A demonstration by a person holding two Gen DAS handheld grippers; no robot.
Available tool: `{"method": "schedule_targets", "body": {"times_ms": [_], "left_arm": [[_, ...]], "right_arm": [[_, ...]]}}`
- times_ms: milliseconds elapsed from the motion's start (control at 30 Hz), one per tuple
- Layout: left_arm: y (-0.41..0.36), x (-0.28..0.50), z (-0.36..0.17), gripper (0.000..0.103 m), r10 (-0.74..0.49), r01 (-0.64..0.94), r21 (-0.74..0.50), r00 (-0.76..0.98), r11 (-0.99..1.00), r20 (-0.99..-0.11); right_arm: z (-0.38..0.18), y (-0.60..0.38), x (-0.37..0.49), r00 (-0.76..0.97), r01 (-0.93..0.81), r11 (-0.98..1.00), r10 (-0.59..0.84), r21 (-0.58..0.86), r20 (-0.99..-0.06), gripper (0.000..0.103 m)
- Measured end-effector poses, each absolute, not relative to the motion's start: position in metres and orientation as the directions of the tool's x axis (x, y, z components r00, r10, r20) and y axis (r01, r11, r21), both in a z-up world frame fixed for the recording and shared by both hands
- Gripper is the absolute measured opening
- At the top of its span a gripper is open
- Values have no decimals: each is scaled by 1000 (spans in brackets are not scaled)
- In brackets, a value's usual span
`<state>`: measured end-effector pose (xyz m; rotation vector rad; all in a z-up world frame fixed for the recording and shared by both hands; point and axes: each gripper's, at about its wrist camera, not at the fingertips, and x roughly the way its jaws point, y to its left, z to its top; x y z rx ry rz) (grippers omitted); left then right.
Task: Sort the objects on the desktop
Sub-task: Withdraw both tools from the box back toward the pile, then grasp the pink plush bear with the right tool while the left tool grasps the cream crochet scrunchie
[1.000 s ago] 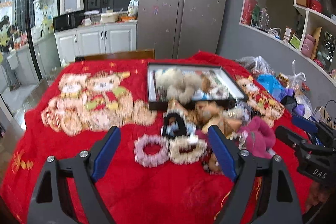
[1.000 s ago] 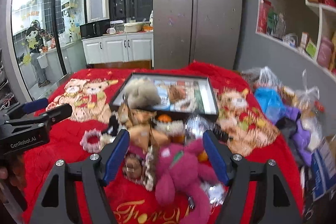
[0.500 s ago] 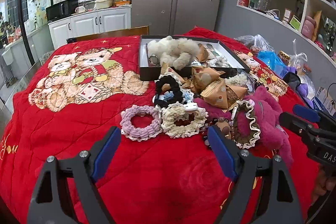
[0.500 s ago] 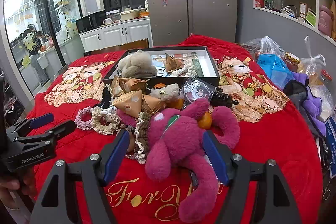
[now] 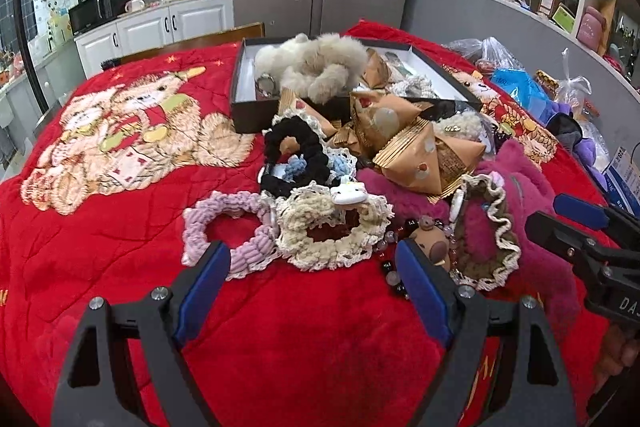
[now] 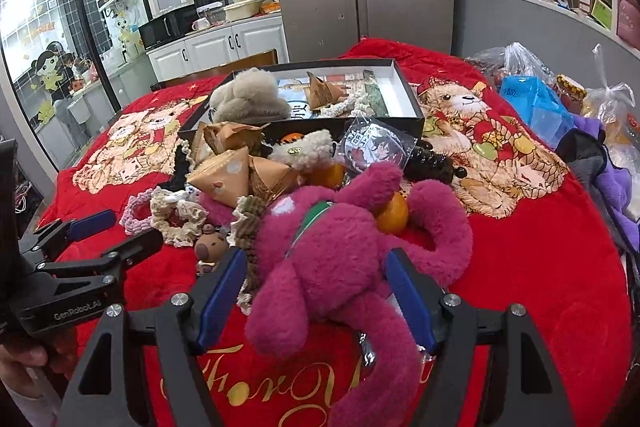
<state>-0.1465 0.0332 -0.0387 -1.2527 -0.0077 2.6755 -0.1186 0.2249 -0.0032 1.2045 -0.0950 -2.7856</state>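
A red blanket [image 5: 100, 247] printed with teddy bears covers the table, and a heap of small things sits in the middle of it. The left gripper [image 5: 312, 267] hangs just above the blanket with its blue-padded jaws spread wide, nothing between them; a pink scrunchie [image 5: 228, 227] and a cream scrunchie [image 5: 332, 231] lie side by side, touching, just beyond its tips. A black scrunchie [image 5: 292, 155] lies behind those two, and a small brown capybara charm [image 5: 432, 239] sits beside the gripper's right finger. The right gripper [image 6: 316, 283] is also spread, its two fingers standing on either side of a magenta plush [image 6: 340, 247] that sprawls face down on the blanket; the pads look close to the fur, but I cannot tell whether they touch it. An orange [image 6: 394, 217] rests against the plush's far side, and tan paper packets [image 6: 236, 175] pile up behind it. Farther back a black box [image 6: 412, 95] with a white lining holds a grey fluffy toy [image 6: 248, 99] that hangs over its near left corner, along with other small items. At the table's right edge lie a blue bag [image 6: 532, 99] and a purple cloth [image 6: 616, 187]. A hand [image 6: 24, 363] shows at the lower left of the right wrist view, gripping the left tool's handle.
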Motion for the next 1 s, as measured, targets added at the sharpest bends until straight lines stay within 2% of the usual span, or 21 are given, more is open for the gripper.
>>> {"method": "schedule_targets", "body": {"times_ms": [333,667,767,867,933,967,1000], "left_arm": [[43,-172,-60,86,147,-166,-59,-591,-984,-793],[44,-183,-74,87,143,-167,-53,-587,-985,-797],[42,-185,-76,88,150,-166,-64,-584,-984,-798],[40,-187,-77,88,155,-164,-71,-582,-984,-798],[40,-187,-77,84,159,-167,-75,-583,-983,-796],[39,-186,-78,81,151,-160,-69,-584,-985,-797],[39,-186,-78,72,128,-149,-49,-586,-988,-800]], "right_arm": [[-24,234,-137,-651,67,-990,-138,125,-747,75],[-33,230,-146,-633,121,-984,-176,128,-754,87],[-41,225,-150,-613,130,-984,-174,118,-771,92],[-53,219,-156,-576,129,-987,-157,100,-802,92],[-59,220,-158,-574,120,-986,-167,120,-801,89],[-58,220,-158,-581,118,-985,-172,127,-796,84],[-57,221,-158,-581,125,-983,-185,138,-793,82]]}}
